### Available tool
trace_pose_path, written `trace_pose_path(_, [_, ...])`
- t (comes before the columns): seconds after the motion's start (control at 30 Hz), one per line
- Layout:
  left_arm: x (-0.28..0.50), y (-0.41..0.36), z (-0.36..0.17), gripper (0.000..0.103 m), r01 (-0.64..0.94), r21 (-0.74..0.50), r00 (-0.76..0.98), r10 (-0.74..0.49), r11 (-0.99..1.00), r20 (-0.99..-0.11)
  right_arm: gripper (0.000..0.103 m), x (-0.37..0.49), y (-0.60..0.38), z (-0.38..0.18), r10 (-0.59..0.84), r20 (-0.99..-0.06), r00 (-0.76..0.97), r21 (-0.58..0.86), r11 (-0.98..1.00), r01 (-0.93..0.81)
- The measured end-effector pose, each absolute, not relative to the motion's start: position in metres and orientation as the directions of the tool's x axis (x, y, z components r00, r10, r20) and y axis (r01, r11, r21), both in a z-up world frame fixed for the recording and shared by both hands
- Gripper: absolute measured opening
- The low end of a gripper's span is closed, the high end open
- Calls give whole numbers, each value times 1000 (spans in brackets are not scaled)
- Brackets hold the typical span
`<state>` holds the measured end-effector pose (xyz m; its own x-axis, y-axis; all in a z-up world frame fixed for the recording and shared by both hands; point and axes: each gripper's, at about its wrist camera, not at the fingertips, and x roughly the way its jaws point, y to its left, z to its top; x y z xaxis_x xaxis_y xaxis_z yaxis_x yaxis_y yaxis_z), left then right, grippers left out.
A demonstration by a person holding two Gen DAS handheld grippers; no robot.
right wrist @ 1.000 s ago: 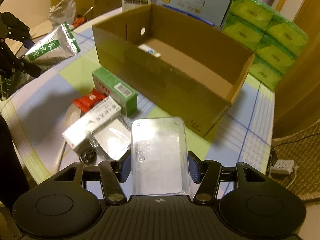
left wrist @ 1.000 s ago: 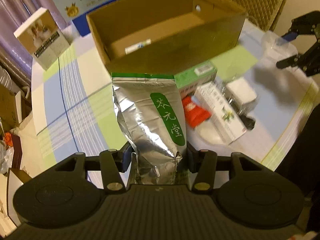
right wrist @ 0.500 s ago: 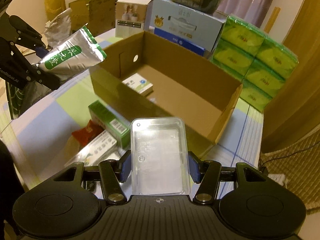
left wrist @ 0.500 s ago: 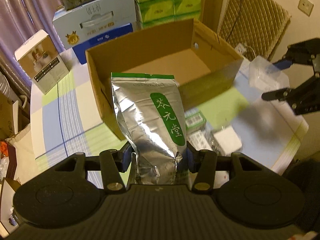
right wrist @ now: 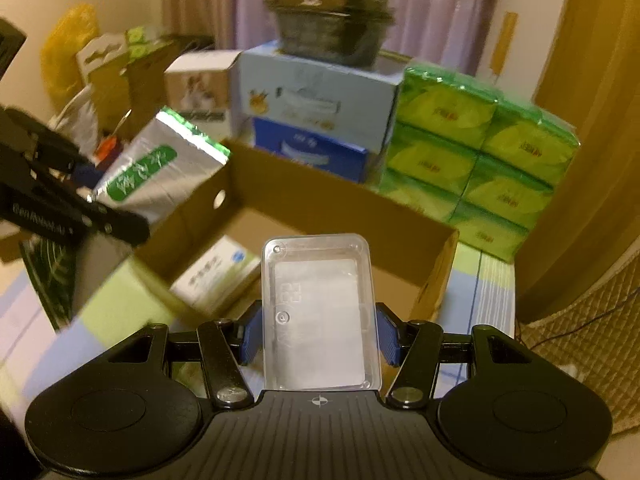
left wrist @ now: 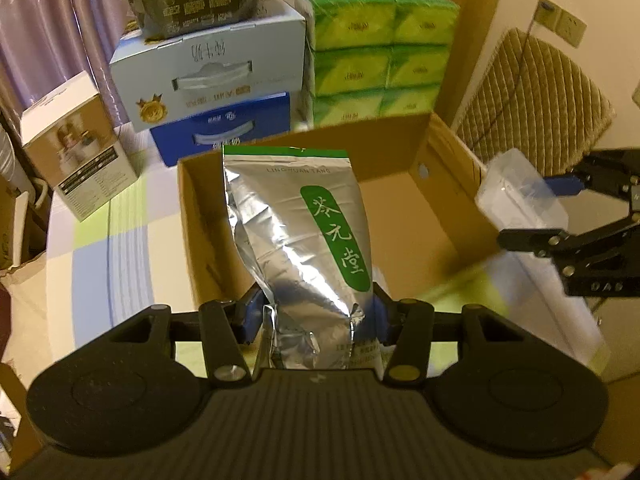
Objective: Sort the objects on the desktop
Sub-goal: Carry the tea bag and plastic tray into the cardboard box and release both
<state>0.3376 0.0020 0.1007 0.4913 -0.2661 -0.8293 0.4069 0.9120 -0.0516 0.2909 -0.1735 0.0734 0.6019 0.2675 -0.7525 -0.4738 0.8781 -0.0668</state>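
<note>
Your left tool (left wrist: 316, 316) is clamped on the lower end of a silver foil pouch (left wrist: 296, 232) with a green label, held above the near edge of the open cardboard box (left wrist: 400, 224). Expect the pouch to be light, crinkly and slippery: the foil buckles where the blue pads (left wrist: 250, 312) pinch it, so a grip low on the folded base seems safest. Your right tool (right wrist: 318, 340) holds a clear plastic case (right wrist: 320, 312) by its long sides, over the box's near wall. The case looks stiff and smooth, and could slide if the squeeze eases.

Inside the box, at 9 o'clock of the case, lies a small white carton (right wrist: 216, 276); the pouch hides it in the left view. The tabletop (left wrist: 100, 260) under both tools is largely out of sight, and motion blur smears the box rim at 4 o'clock in the left view.
</note>
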Motion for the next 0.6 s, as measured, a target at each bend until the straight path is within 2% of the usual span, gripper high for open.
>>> trace_pose_path(0.6, [421,-27,59,47,355,-141,479,-309,924,-822,54,366,-193,19,247,-780,575,4,921,-391])
